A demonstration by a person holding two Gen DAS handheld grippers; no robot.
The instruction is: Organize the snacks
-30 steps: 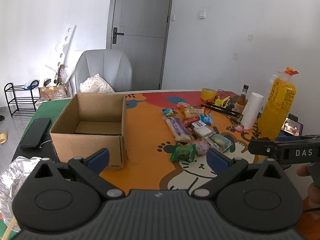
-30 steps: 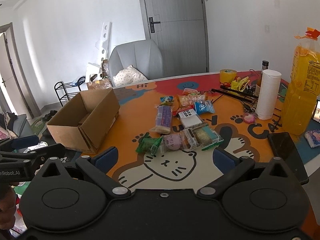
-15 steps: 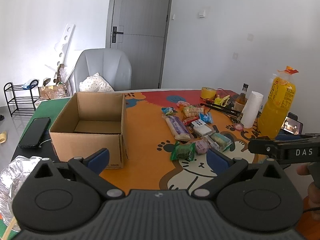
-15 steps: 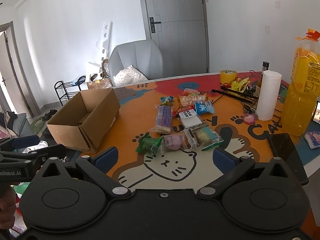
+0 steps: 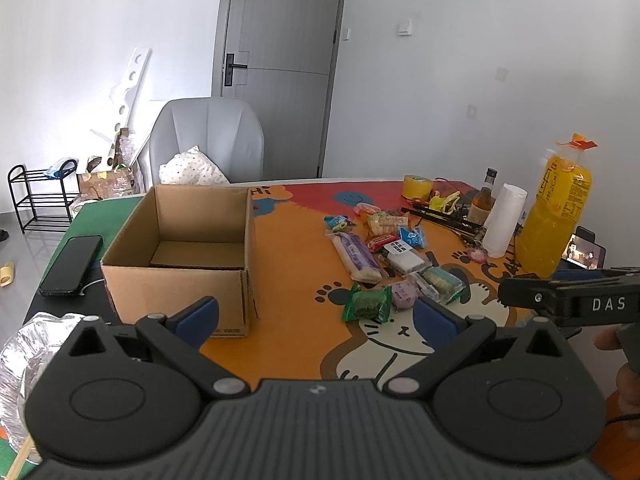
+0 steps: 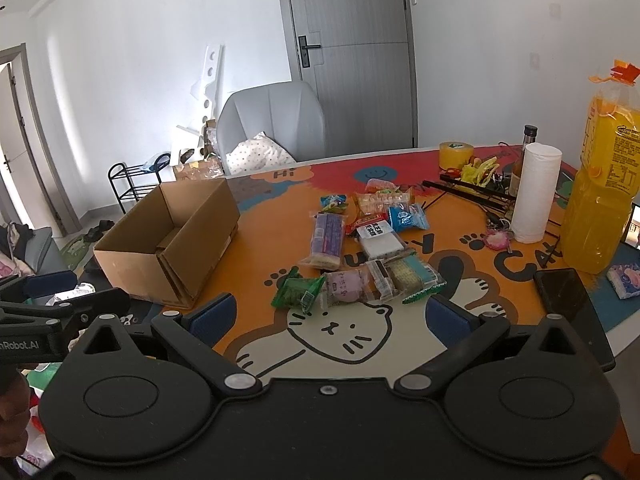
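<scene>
Your left gripper (image 5: 316, 316) hangs above the near edge of the table (image 5: 296, 272) with its blue-padded jaws spread wide and nothing between them. Your right gripper (image 6: 330, 314) is the same — wide apart, empty, held over the cartoon cat printed on the mat.

The snacks (image 6: 360, 248) lie in a loose cluster on the orange part of the mat, right of the cardboard box (image 5: 180, 256). Nearest you is a green packet (image 6: 298, 292), touching a pale purple one (image 6: 346, 286); behind them sit a long purple pack (image 6: 328, 238), a white packet (image 6: 378, 240) and a blue one (image 6: 408, 218).

The box stands upright with its top open — no snacks visible inside. A phone (image 5: 72, 264) lies just left of it. A juice bottle (image 6: 604, 184) and a paper roll (image 6: 536, 192) stand to the right of the snacks.
</scene>
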